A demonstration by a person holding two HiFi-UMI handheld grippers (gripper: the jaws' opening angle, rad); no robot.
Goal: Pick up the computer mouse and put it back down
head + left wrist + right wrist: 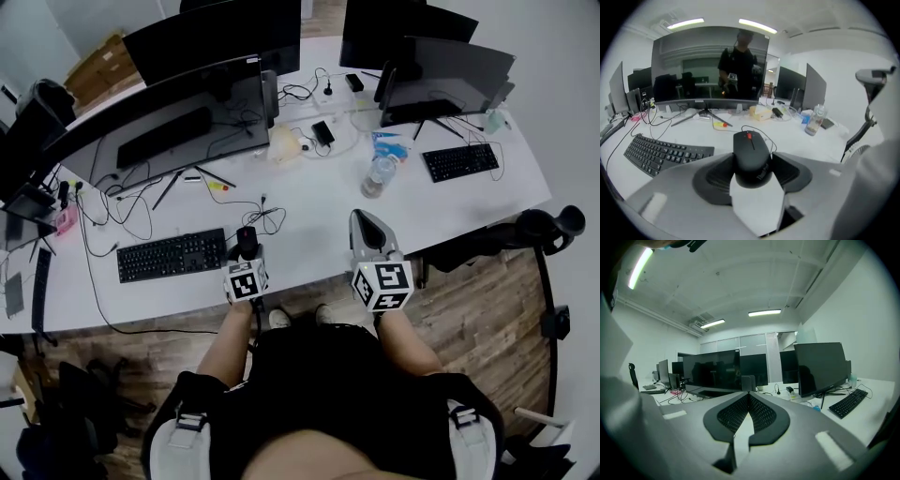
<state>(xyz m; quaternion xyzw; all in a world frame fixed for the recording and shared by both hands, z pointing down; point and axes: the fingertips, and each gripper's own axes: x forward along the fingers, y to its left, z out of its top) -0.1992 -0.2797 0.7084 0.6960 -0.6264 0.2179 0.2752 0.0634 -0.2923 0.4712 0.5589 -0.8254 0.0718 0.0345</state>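
A black computer mouse [247, 241] with a red scroll wheel lies near the front edge of the white desk [309, 258], its cable running back over the desktop. In the left gripper view the mouse [751, 154] fills the gap between the two dark pads, which touch its sides. My left gripper [246, 247] [753, 158] is shut on it and tilts downward. Whether the mouse rests on the desk or hangs just above it I cannot tell. My right gripper [362, 219] [748, 395] hovers to the right, roughly level, its pads meeting with nothing between them.
A black keyboard [172, 255] [661, 152] lies left of the mouse. A wide monitor [169, 117] stands behind, with cables around its foot. A water bottle [378, 175] [814, 119] and a second keyboard [461, 161] [848, 403] are at the right. A chair [544, 230] stands beyond the desk's right end.
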